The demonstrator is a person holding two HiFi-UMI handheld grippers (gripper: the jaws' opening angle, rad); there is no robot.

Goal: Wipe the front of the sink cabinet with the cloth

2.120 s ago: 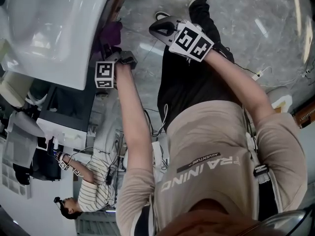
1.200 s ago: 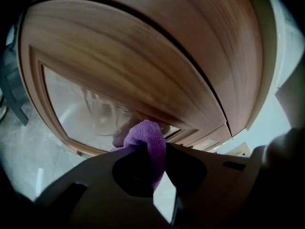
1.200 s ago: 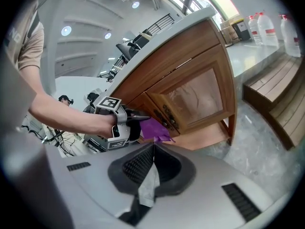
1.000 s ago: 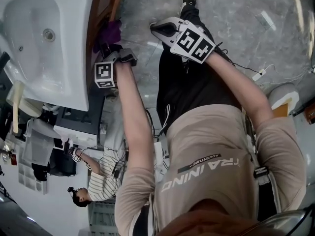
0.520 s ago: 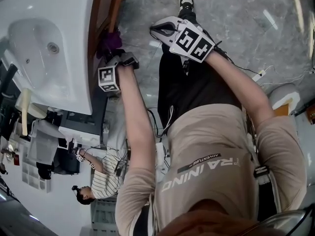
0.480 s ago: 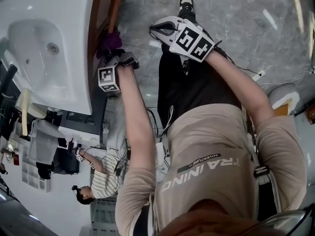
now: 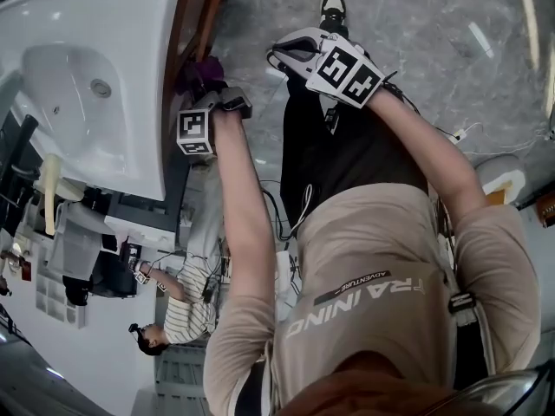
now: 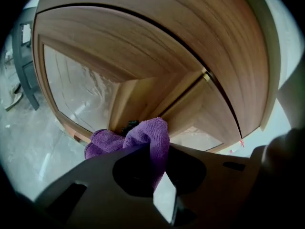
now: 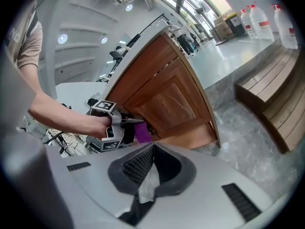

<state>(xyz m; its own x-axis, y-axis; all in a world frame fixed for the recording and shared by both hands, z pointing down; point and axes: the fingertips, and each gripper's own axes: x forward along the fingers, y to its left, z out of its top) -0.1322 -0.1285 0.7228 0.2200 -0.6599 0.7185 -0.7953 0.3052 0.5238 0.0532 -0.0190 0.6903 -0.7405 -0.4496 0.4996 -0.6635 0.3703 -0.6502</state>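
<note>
The wooden sink cabinet (image 8: 143,56) fills the left gripper view, its door panels close ahead. A purple cloth (image 8: 143,135) is bunched against the lower door, and my left gripper (image 8: 153,149) is shut on it. In the head view the cloth (image 7: 204,72) sits against the cabinet front (image 7: 198,24) under the white sink (image 7: 87,85), with the left gripper (image 7: 217,94) just behind it. My right gripper (image 7: 290,52) hovers apart over the floor, shut and holding nothing. The right gripper view shows the left gripper (image 9: 116,125), the cloth (image 9: 141,132) and the cabinet (image 9: 167,94) beyond the right gripper (image 9: 152,149).
Grey marble floor (image 7: 416,24) lies in front of the cabinet, with my legs and a shoe (image 7: 332,7) on it. Cables (image 7: 451,133) trail at the right. A low wooden bench (image 9: 271,94) and water bottles (image 9: 259,20) stand farther off. A person in a striped shirt (image 7: 173,315) is at lower left.
The left gripper with the cloth has shifted slightly along the cabinet front. My head has moved, so more of the sink basin shows. The right gripper has stayed hovering.
</note>
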